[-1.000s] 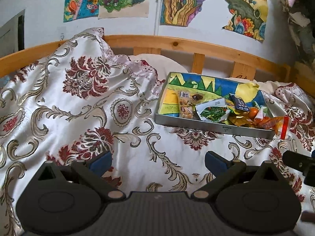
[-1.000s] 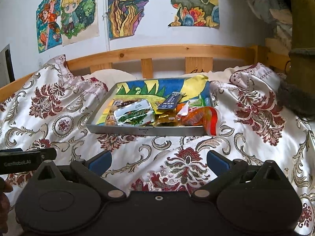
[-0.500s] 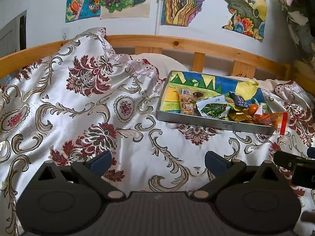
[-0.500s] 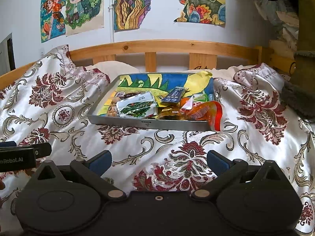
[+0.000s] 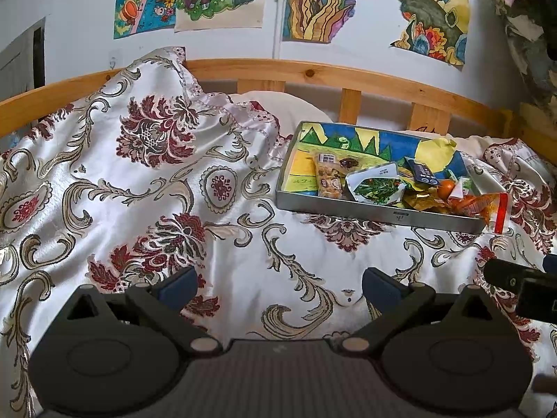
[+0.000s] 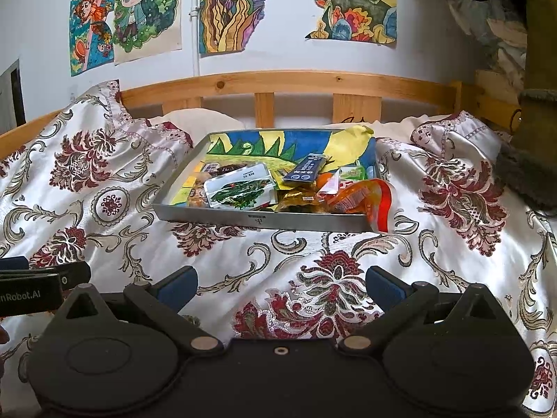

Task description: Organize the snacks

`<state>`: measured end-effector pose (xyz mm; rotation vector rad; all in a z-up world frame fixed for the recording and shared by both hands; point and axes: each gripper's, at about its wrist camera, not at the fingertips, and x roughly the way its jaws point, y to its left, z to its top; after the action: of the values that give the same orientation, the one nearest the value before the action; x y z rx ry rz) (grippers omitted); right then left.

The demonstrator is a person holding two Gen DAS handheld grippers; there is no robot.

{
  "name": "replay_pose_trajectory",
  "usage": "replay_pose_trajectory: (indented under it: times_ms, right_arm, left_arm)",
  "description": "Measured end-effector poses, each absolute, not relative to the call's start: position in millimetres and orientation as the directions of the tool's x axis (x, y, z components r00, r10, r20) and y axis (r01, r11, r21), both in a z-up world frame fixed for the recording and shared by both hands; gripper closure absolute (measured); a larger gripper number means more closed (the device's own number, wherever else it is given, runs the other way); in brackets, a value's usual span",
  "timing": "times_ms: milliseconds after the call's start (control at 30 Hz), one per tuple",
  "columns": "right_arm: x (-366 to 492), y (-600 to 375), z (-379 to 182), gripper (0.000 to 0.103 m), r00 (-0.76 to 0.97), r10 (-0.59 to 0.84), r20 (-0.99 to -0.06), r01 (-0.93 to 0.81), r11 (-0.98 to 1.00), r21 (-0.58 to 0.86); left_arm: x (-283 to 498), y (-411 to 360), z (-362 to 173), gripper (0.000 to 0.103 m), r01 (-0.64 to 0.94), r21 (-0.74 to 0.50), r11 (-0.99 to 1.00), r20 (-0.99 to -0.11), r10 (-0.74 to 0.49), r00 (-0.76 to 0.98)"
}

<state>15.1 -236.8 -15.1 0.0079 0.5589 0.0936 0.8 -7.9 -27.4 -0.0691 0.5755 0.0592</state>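
A white satin bedspread with dark red flowers and gold scrolls (image 6: 313,254) covers the bed, backed by a light wooden slatted rail (image 6: 299,82); coloured drawings (image 6: 240,3) hang on the white wall above.

A shallow rectangular grey metal tray (image 6: 257,221), lined with a blue, green and yellow painted sheet, rests on the bedspread near the rail. Snacks lie heaped at its near side. An orange crinkled plastic bag with a red strip (image 6: 369,198) hangs over the tray's near right corner. A white packet printed with green vegetables (image 6: 240,191) lies on the heap left of centre, with a clear packet of brown nuts (image 5: 327,177) to its left and a dark blue flat sachet (image 6: 306,169) propped behind it. A small round orange fruit (image 5: 446,188) sits among the wrappers.

Left gripper (image 5: 278,280): jaws spread wide, empty, above the bedspread, well short of the tray. Right gripper (image 6: 280,280): jaws spread wide, empty, facing the tray.
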Motion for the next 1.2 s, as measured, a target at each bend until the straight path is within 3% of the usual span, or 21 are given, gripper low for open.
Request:
replay_pose_trajectory:
  times_ms: [1200]
  right_arm:
    - [14.4,-234.0,-18.0,0.001,0.837,0.093,-0.54,-0.09,0.995,0.032]
  left_arm:
    - [0.3,-8.7,-28.2,0.001,-0.077,-0.051,0.996,-0.547,0.037,0.837]
